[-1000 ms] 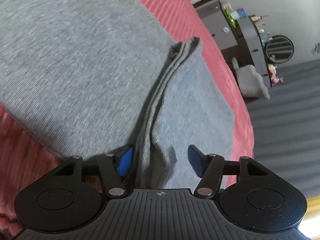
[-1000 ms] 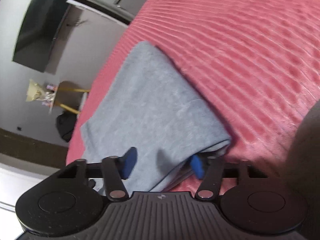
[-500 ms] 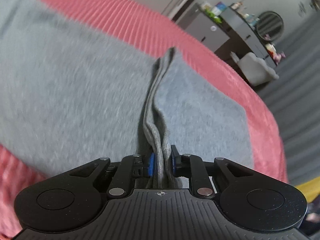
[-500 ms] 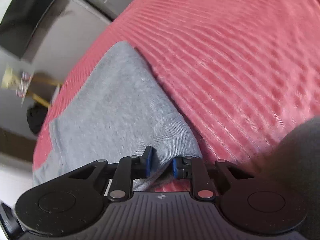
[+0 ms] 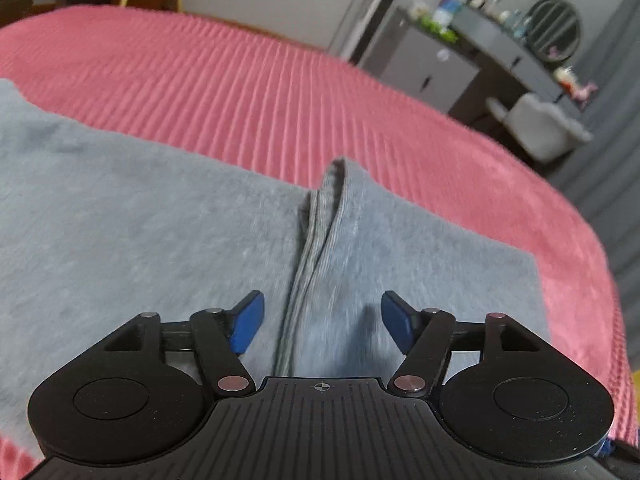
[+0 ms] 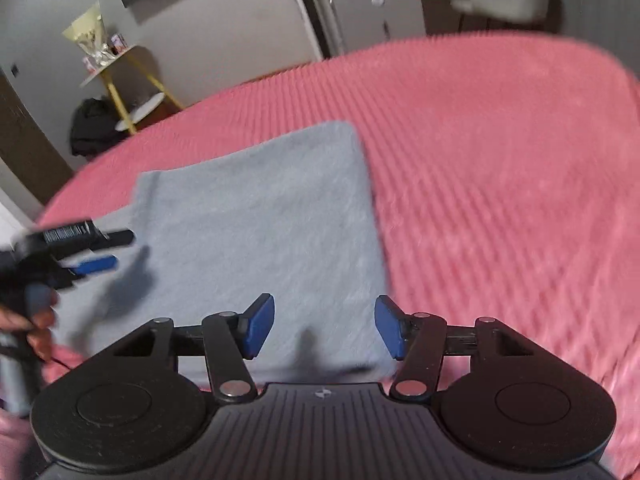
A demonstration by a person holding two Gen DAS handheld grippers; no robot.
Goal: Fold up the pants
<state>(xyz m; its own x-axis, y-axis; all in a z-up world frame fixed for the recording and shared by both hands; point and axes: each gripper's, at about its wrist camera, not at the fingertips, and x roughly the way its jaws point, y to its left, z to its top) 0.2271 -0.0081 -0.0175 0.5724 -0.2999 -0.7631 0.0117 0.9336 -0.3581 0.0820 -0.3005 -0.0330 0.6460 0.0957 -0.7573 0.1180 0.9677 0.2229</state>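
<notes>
The grey pants (image 5: 140, 232) lie folded flat on the pink ribbed bedspread (image 5: 260, 92). A ribbed waistband edge (image 5: 316, 232) runs up the middle of the left wrist view. My left gripper (image 5: 322, 322) is open just above the cloth, astride that edge, holding nothing. In the right wrist view the pants (image 6: 260, 216) form a flat rectangle. My right gripper (image 6: 324, 326) is open and empty above their near edge. The left gripper also shows at the left of the right wrist view (image 6: 94, 264), in a hand.
The bedspread (image 6: 500, 184) spreads wide to the right of the pants. Beyond the bed stand a grey cabinet with small items (image 5: 432, 68), a pale chair (image 5: 540, 128), a yellow-legged side table (image 6: 120, 80) and a dark bag (image 6: 94, 124).
Half a second ago both grippers were shut on the pants' edge. Both have now opened, let go and pulled back, and the pants lie flat.
</notes>
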